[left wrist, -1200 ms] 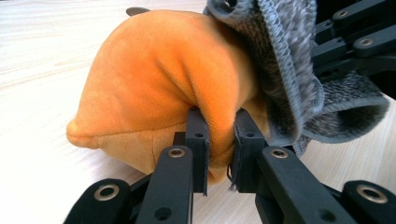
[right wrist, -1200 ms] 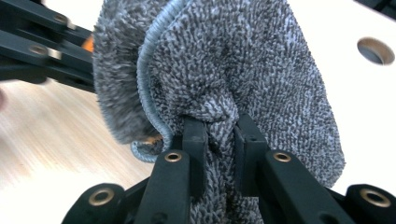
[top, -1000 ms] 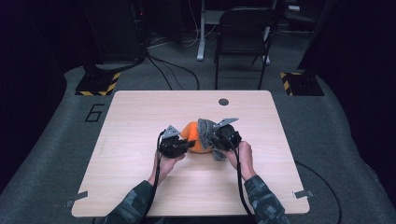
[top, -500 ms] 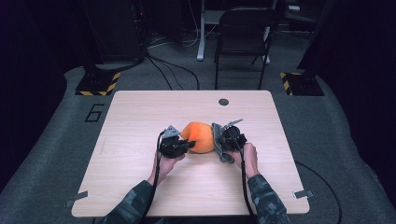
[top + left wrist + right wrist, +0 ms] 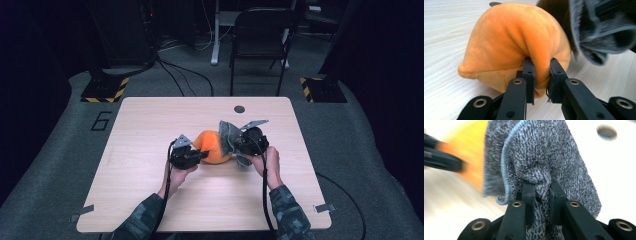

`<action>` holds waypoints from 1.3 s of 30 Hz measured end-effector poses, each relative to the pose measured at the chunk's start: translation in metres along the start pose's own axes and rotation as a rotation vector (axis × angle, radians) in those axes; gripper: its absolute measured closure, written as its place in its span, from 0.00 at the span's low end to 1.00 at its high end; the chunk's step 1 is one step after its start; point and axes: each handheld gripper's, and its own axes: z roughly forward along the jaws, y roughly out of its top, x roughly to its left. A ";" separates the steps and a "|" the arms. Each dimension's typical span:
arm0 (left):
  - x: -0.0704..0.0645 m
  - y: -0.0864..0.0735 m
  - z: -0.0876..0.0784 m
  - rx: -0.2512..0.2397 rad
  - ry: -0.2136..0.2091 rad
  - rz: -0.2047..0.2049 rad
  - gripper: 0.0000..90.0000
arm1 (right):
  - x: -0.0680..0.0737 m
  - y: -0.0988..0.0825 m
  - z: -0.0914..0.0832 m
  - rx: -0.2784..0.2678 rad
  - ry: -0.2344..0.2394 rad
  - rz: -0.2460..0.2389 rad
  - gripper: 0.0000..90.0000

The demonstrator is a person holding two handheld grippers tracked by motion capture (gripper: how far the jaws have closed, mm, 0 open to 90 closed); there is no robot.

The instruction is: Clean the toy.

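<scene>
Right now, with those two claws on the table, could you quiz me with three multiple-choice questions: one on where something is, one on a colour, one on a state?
1. Where does the orange plush toy lie?
A. On the floor by the chair
B. Near the middle of the wooden table, between the two claws
C. At the table's near edge

2. What colour is the cloth in the right claw?
A. Grey
B. Red
C. Green

3. What is the left claw doing?
A. Hanging open above the toy
B. Lying on the table, let go
C. Pinching a fold of the toy

Answers:
1 B, as the high view shows the toy mid-table with a claw on either side.
2 A, as the right gripper view shows grey knit bunched between the jaws.
3 C, as the left gripper view shows orange fabric squeezed between the jaws.
</scene>
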 end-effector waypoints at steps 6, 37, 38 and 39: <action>-0.001 0.000 0.000 0.002 0.000 -0.002 0.88 | 0.050 0.015 -0.004 -0.051 0.047 -0.126 0.87; 0.001 -0.001 0.002 0.015 -0.008 0.000 0.88 | -0.008 -0.023 0.047 0.153 -0.020 0.008 0.86; 0.001 -0.001 0.002 0.015 -0.009 0.002 0.88 | -0.010 -0.026 0.052 0.176 -0.025 0.024 0.86; 0.001 -0.001 0.002 0.016 -0.009 0.004 0.88 | -0.010 -0.026 0.052 0.176 -0.025 0.024 0.86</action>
